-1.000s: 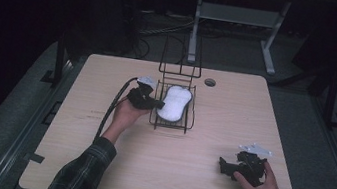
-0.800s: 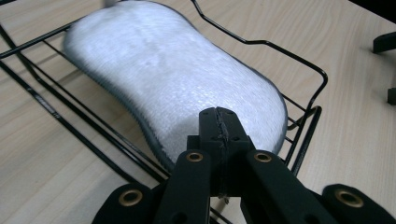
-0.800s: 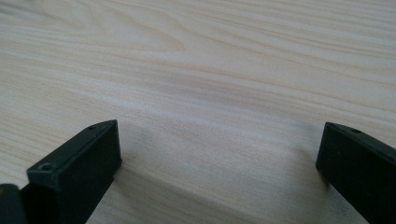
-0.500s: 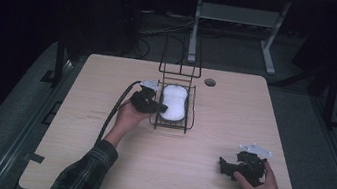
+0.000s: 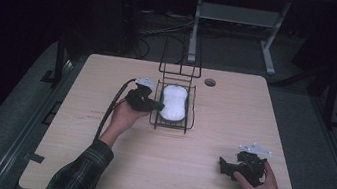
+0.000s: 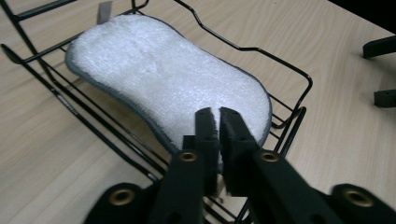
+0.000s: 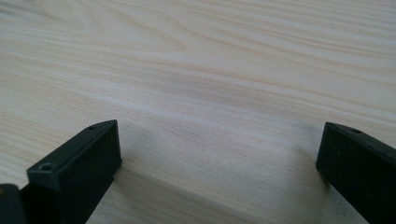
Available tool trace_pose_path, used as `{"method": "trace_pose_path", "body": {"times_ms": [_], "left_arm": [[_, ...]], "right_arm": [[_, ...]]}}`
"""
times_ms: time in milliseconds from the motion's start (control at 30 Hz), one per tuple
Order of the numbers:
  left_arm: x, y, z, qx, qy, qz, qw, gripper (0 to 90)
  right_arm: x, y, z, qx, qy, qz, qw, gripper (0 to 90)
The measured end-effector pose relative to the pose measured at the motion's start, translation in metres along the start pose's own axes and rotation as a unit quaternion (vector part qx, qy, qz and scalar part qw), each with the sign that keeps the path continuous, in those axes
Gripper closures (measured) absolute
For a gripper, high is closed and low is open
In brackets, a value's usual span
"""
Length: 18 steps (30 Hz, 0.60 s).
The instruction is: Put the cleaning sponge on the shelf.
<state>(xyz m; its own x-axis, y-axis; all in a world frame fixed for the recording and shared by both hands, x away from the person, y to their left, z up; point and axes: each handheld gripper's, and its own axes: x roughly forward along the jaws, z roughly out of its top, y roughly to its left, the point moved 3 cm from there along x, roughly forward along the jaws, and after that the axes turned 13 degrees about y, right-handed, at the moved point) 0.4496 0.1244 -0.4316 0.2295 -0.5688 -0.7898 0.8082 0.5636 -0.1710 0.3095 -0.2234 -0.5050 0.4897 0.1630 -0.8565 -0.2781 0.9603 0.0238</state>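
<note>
Sponge placement looks nearly done: the white, peanut-shaped terry sponge [image 5: 174, 102] lies flat inside the black wire basket [image 5: 155, 118] at the table's middle. At its left edge, the left gripper [image 5: 158, 106] has just begun parting its jaws, a sliver of gap, pads barely off the sponge's rim (release, by my reading); withdrawal remains. The left gripper view reveals that gap [image 6: 218, 122]. Rightward, the right gripper [image 5: 224, 165] rests on the pale wooden table [image 5: 235, 109], jaws wide apart, holding nothing.
</note>
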Motion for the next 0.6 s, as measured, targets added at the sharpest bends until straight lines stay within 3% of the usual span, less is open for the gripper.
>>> {"method": "trace_pose_path", "body": {"times_ms": [300, 600], "left_arm": [[-0.015, 0.003, -0.013, -0.01, -0.001, 0.022, 0.9997, 46.8], [-0.031, 0.003, -0.031, -0.014, 0.001, 0.045, 0.9989, 30.0]], "right_arm": [[0.0, 0.0, 0.0, 0.0, 0.0, 0.0, 1.0, 0.0], [0.0, 0.0, 0.0, 0.0, 0.0, 0.0, 1.0, 0.0]]}}
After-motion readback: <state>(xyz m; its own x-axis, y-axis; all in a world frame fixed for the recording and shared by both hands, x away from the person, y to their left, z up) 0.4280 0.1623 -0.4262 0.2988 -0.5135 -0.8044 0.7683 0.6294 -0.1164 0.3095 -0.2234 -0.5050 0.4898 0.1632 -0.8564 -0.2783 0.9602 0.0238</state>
